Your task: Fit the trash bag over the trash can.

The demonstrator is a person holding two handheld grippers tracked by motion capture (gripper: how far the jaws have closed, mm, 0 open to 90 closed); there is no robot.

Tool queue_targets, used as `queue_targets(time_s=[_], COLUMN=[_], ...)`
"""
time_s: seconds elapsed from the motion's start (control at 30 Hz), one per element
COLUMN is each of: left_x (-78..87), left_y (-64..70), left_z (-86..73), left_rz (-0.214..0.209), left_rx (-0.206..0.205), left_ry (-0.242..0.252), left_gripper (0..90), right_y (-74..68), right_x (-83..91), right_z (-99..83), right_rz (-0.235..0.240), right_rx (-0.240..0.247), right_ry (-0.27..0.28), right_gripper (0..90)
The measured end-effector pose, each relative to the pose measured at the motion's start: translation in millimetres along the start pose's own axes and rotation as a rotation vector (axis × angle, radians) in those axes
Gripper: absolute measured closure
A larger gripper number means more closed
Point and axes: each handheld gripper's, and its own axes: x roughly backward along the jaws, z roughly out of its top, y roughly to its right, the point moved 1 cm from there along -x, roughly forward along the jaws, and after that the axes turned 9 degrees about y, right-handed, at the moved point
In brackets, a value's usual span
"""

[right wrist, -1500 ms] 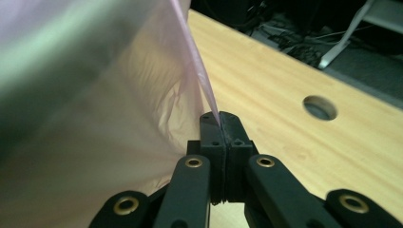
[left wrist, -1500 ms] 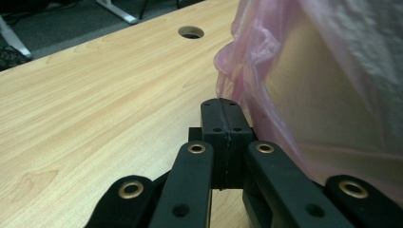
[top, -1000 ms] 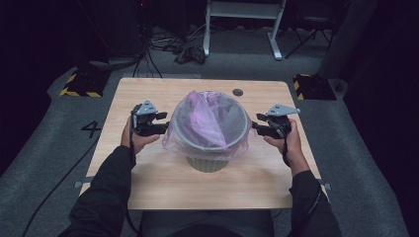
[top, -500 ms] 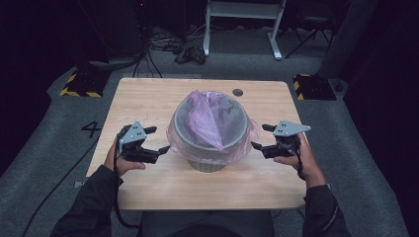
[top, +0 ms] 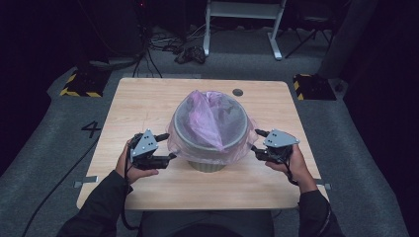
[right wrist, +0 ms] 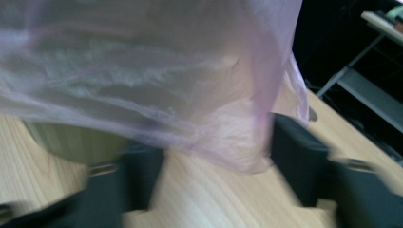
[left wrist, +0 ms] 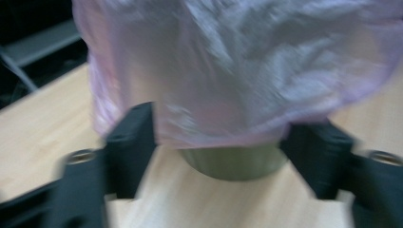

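A light wooden table (top: 148,106) with rounded corners carried everything. Near its middle stood a grey-green bin (top: 210,163), resting directly on the wood, with a pink bag (top: 207,121) lining it and its edge draped down over the rim on all sides. In the left gripper view the bin's bare base (left wrist: 233,161) sat flat on the tabletop below the bag's hem. Beyond the bin, toward the far edge and a little to its right, a small dark round spot (top: 237,92) lay on the tabletop; whether it was a hole or a cap could not be told. The wood to the left, right and near side of the bin bore nothing else.
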Motion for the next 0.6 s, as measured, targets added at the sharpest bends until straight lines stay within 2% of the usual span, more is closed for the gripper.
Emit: queue_targets(time_s=[0.03,0.1,0.13,0.17,0.2,0.27,0.37,0.47,0.6], left_x=[-0.9,-3.5,-4.0,-4.6,-5.1,-6.2,-6.0,-5.7,-9.2], left_y=[-1.8,-5.7,-7.1,-8.7,-9.4,-8.8,-6.1,-5.6,-2.8], left_z=[0.6,1.4,1.4,1.0,0.4,-3.2,-13.6,-23.6,-34.1], left_rz=[-0.009,0.021,0.023,0.025,0.017,0.012,-0.009,-0.027,-0.056], left_rx=[-0.004,-0.039,-0.046,-0.051,-0.054,-0.086,-0.097,-0.086,-0.093], left_ry=[0.014,0.011,0.011,0.01,0.003,-0.041,-0.083,-0.115,-0.169], left_gripper=[52.2,72.2,82.7,87.7,90.0,90.0,90.0,90.0,90.0], right_y=[-0.1,-1.0,-1.8,-2.5,-2.9,-3.5,-7.4,-10.1,-11.0], right_x=[-0.1,-0.8,-1.0,-0.5,0.9,3.4,4.7,4.5,1.2], right_z=[1.3,3.1,3.3,3.2,2.8,1.2,-5.8,-13.5,-23.8], right_rz=[0.013,0.027,0.022,0.023,0.027,0.041,0.071,0.087,0.115], right_rx=[-0.002,0.014,0.022,0.024,0.021,0.007,0.009,0.008,-0.028], right_ry=[0.012,0.013,0.006,0.006,0.018,0.024,-0.002,-0.026,-0.049], right_gripper=[63.7,79.5,85.3,88.4,90.0,90.0,90.0,90.0,90.0])
